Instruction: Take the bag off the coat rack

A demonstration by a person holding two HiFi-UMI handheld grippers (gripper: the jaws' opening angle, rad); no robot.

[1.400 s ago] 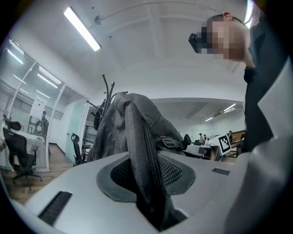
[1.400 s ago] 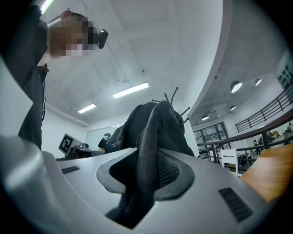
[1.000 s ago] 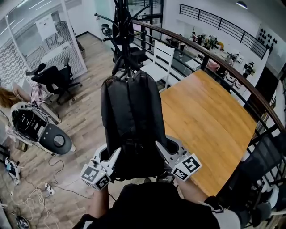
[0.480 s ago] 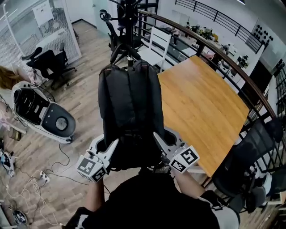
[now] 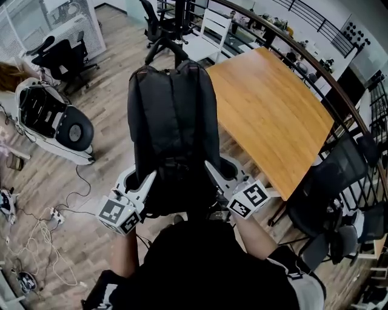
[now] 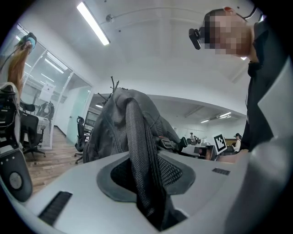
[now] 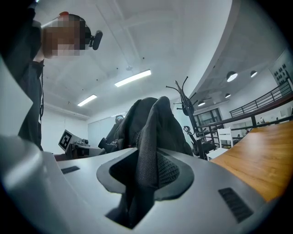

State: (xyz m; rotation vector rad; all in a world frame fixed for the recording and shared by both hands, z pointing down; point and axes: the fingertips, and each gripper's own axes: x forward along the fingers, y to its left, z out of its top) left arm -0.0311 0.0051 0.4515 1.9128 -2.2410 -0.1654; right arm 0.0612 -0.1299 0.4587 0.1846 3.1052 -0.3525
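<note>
Closest to the camera, both grippers are out in front of the person's chest, pointing level. The left gripper point(image 5: 147, 183) point(image 6: 147, 192) has its jaws partly closed, pinching a mesh shoulder strap point(image 6: 141, 151) that runs down through the gap. Same deal for the right gripper point(image 5: 213, 177) point(image 7: 133, 192), which is clamped on the other shoulder strap point(image 7: 149, 151). So neither one is shut all the way, they're just squeezed onto the padding.

The black backpack point(image 5: 173, 115) hangs between the two of them, held up in the air by its straps, back panel facing the camera.

Further out, the coat rack point(image 5: 180, 12) point(image 7: 181, 97) stands behind the bag and apart from it, so the backpack isn't hooked on anything. A big wooden table point(image 5: 273, 115) sits off to the right of the bag, with a dark railing point(image 5: 315, 66) curving behind it. On the left side there's a white-and-black machine point(image 5: 51, 124) on the wood floor, some loose cables point(image 5: 42, 230), and a black office chair point(image 5: 60, 57) further back.
</note>
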